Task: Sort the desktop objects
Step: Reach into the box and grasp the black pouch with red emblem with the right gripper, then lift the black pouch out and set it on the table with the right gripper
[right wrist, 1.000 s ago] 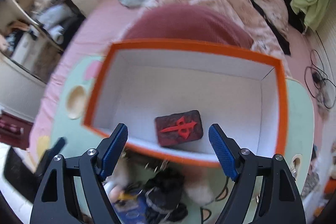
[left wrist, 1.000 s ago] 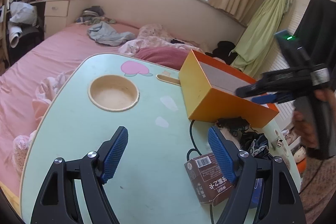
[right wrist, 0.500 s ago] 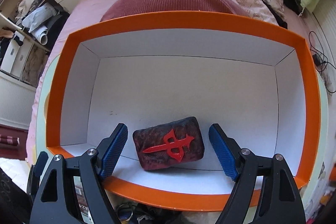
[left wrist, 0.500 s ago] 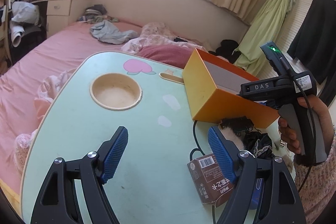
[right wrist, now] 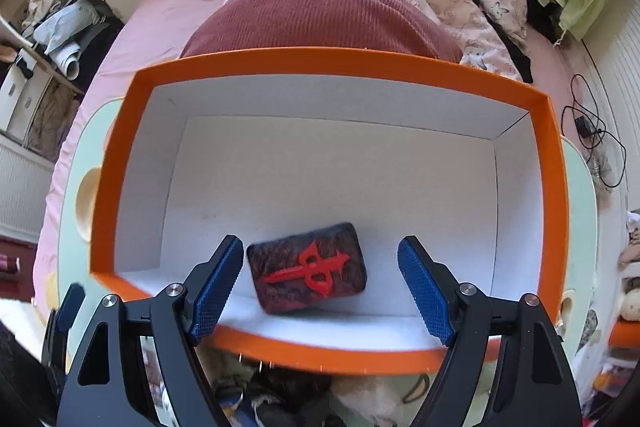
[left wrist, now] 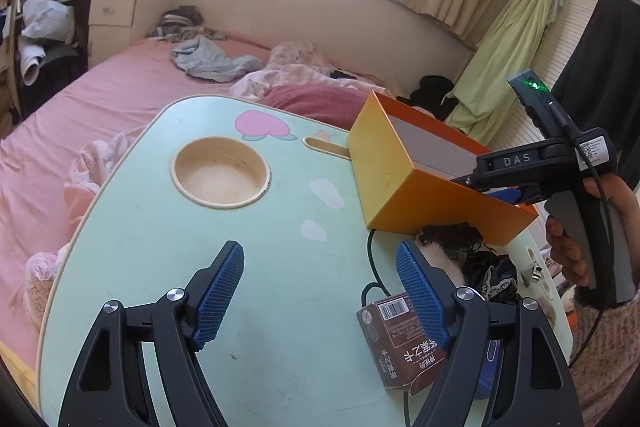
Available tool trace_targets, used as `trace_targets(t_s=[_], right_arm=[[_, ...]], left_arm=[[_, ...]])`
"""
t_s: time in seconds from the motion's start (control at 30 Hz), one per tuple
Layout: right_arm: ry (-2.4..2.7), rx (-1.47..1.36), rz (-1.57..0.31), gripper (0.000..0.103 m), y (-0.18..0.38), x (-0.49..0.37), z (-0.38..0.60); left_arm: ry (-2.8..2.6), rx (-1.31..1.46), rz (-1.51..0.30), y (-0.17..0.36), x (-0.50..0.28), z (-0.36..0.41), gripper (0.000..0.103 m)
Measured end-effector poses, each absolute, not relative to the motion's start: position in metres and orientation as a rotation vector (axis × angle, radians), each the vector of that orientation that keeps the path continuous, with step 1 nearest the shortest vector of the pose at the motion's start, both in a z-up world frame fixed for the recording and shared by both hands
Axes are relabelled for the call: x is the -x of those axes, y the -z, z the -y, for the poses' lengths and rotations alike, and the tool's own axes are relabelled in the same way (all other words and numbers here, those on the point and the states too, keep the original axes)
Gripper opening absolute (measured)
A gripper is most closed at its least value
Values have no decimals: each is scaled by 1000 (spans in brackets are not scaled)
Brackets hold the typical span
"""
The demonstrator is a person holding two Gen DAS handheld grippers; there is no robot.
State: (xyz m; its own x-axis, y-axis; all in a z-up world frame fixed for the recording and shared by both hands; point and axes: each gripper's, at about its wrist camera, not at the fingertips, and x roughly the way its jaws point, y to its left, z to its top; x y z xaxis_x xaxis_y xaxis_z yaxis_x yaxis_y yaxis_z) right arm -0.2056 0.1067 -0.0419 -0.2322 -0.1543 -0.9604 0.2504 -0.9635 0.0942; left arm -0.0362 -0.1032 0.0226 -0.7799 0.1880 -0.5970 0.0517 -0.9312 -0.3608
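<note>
An orange box (right wrist: 316,61) with a white inside stands on the mint-green table (left wrist: 160,227). On its floor near the front wall lies a dark red-black case (right wrist: 306,273) with a red sword emblem. My right gripper (right wrist: 320,267) hangs open over it, pointing steeply down, with a gap between each pad and the case. My left gripper (left wrist: 320,267) is open above bare tabletop. A brown carton (left wrist: 404,339) lies by its right finger, untouched. In the left wrist view a hand (left wrist: 576,251) holds the right gripper at the orange box's (left wrist: 400,183) near rim.
A heap of black fabric and white fluff (left wrist: 460,251) lies in front of the box, with a black cable (left wrist: 372,267) beside it. The table has a round cup recess (left wrist: 220,173) and a slot (left wrist: 324,147). A red cushion (right wrist: 320,15) lies on the bed behind the box.
My right gripper has come in closer over the orange box, so the dark case now sits between its fingers in view. The left gripper has stayed still.
</note>
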Motion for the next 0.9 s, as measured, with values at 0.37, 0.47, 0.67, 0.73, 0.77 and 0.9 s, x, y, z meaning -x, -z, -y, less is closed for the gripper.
trace_targets(t_s=[0.37,0.47,0.67,0.73,0.77,0.9], right_arm=[[2281,-1804,-132,73,65,212,-107],[2346,-1770,-216,61,64,207,-104],[2339,-1727,-177,61,61,208,-106],[2348,-1685,-116,61,55,208,-113],[2361,-1650,-85,61,49,206,-115],[2437,-1432,33,61,4,189,-128]], left_arm=[[-2834,1017,599,-21,37,108,78],[-2844,1011,600,-21,36,108,78],[-2842,1011,607,-21,36,108,78],[-2843,1012,606,-21,36,108,78],[-2842,1013,607,-21,36,108,78],[-2844,1015,606,-21,35,108,78]])
